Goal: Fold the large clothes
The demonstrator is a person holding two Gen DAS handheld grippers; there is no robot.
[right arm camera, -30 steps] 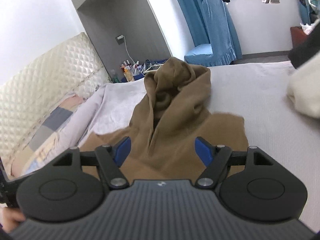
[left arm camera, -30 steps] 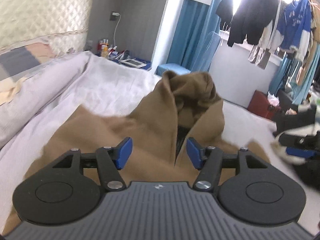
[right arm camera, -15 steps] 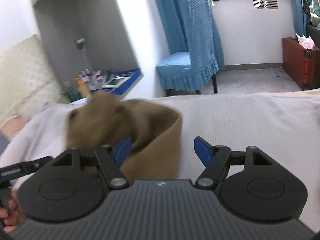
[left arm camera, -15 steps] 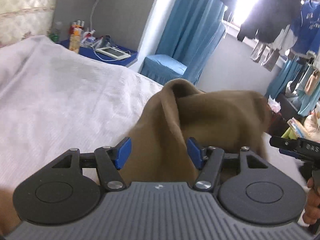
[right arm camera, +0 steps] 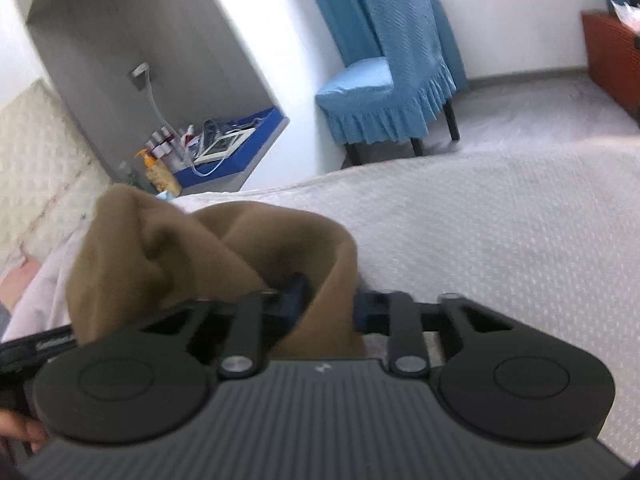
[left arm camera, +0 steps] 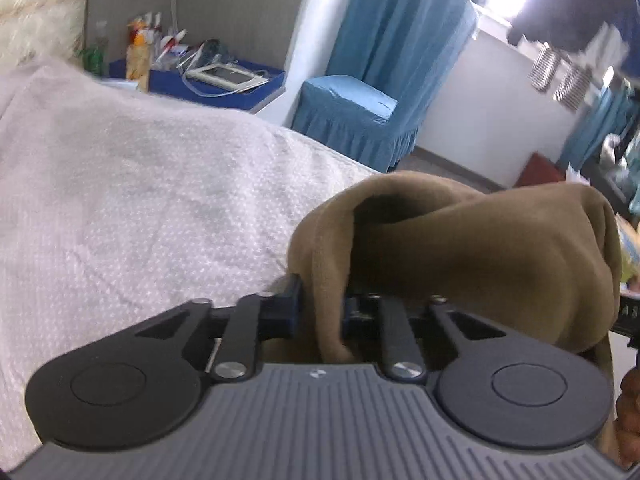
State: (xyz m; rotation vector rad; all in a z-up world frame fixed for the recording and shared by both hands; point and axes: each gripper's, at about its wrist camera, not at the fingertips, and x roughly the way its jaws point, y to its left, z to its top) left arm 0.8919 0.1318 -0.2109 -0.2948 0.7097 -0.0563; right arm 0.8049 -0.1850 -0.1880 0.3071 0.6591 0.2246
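A brown hooded garment [left arm camera: 460, 248] lies bunched on the white bed cover [left arm camera: 140, 200], its hood opening facing me. My left gripper [left arm camera: 322, 308] is closing, and its blue pads pinch the hood's left edge fold. In the right wrist view the same brown garment [right arm camera: 208, 248] fills the lower left. There my right gripper [right arm camera: 330, 304] is closing too, its blue pads pressing the hood's right edge fold. The rest of the garment is hidden below both grippers.
Past the bed's far edge stand a blue-covered chair [right arm camera: 384, 100] and blue curtain [left arm camera: 392, 32]. A blue bedside shelf [left arm camera: 200, 80] holds bottles and a tablet. A quilted headboard [right arm camera: 36, 152] is at left. A red-brown cabinet [right arm camera: 612, 52] stands at right.
Both grippers moved forward along the garment to the hood and dropped lower. Their jaws went from wide apart to pinched on the hood's two edges.
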